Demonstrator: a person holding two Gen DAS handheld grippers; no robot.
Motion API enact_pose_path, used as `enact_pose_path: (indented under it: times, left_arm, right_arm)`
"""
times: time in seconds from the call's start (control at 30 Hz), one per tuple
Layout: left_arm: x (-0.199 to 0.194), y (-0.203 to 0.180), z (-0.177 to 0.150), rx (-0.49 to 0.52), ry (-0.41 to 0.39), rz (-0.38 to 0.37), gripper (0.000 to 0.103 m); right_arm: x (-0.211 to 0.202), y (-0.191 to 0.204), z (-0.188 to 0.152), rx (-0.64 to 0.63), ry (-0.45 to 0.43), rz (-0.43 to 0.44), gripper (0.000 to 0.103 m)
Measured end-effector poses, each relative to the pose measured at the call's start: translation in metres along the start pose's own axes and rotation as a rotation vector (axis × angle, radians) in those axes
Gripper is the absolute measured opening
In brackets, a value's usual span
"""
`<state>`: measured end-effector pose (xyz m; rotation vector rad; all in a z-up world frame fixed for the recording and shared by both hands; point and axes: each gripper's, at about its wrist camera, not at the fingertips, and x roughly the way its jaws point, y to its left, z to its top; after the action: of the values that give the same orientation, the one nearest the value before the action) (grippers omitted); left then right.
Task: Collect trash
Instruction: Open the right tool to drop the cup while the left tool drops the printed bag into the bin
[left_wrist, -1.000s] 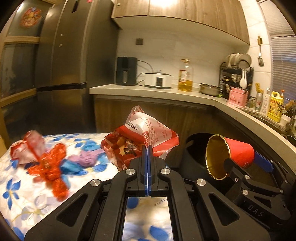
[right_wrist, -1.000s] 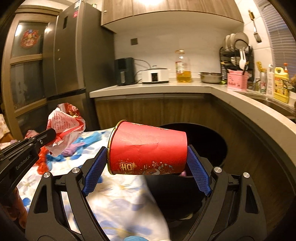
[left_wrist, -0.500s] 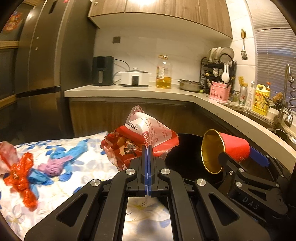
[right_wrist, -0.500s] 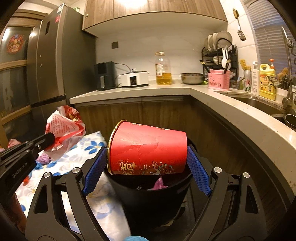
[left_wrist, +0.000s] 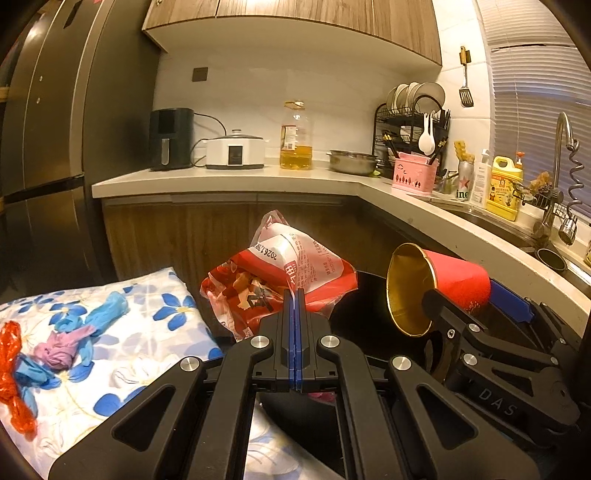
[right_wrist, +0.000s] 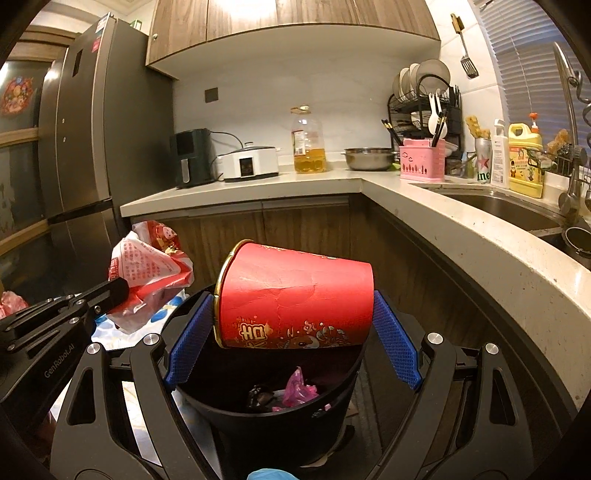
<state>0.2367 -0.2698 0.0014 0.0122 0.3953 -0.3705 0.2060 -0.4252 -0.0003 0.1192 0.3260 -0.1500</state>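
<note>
Left gripper: your left gripper (left_wrist: 296, 306) has its blue pads pressed flat together, and they pinch the lower edge of a crumpled red-and-white wrapper (left_wrist: 280, 280).
Wrapper: it stands up above your closed fingertips, hanging in the air between the table edge and the bin; in the right wrist view the same wrapper (right_wrist: 147, 269) shows at the tip of the left gripper, just to the left of the bin's rim.
Right gripper: your right gripper (right_wrist: 291, 332) stands wide, with one blue pad against the mouth end and the other against the base end of a red paper cup (right_wrist: 295, 299).
Cup: you hold it lying on its side, gold-lined mouth to the left, base to the right; it sits directly above the opening of the bin. From the left wrist view the cup (left_wrist: 439, 284) shows its gold inside.
Bin: the black bin (right_wrist: 277, 413) stands on the floor below the cup, beside the curved counter (right_wrist: 461, 236); a pink scrap (right_wrist: 299, 384) and some dark bits lie inside it.
Table: the floral tablecloth (left_wrist: 147, 332) is to your left, touching or just beside the bin.
Trash on the table: a knot of blue and purple gloves (left_wrist: 74, 343) and an orange-red mesh scrap (left_wrist: 11, 373) lie on the cloth, well apart from both grippers.
</note>
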Motion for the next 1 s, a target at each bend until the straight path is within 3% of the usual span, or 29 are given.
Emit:
enact_pose_path:
  times: [0.8,1.0]
  left_arm:
    - [0.032,-0.003,-0.011,0.009,0.077,-0.051,0.000]
    - [0.037,-0.007,-0.015,0.023,0.099,-0.062,0.000]
  right_arm:
    - [0.026,-0.009,-0.004,0.002,0.033,-0.009,0.084]
    - [0.017,-0.021,-0.004,0.059,0.025,-0.028,0.085]
